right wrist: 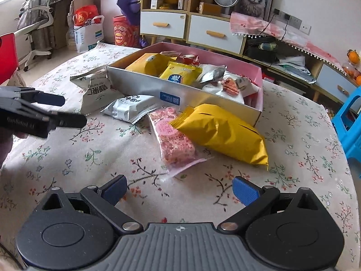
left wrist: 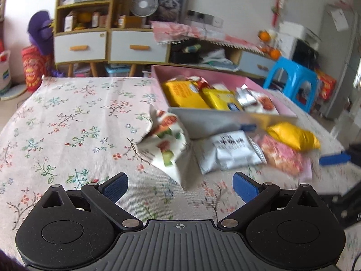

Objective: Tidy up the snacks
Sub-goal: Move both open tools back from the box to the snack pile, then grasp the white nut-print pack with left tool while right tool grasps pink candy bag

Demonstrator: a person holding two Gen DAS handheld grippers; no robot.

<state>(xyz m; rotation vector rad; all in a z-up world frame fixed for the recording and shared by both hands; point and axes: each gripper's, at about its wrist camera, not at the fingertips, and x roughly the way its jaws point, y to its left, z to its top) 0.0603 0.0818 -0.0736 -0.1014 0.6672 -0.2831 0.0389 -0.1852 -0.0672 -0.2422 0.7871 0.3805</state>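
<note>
Left tongs (left wrist: 180,186) wide — empty, right tongs (right wrist: 179,189) wide, low over tablecloth (right wrist: 90,158), facing pink packet (right wrist: 173,139).

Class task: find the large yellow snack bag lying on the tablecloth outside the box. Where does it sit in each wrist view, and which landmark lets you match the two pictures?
Left wrist view: the yellow bag lies right of centre, blurred, beside the box's near corner.
Right wrist view: the same bag lies just right of centre, overlapping the pink packet.
Shared landmark: the pink-lined box of snacks.
</note>
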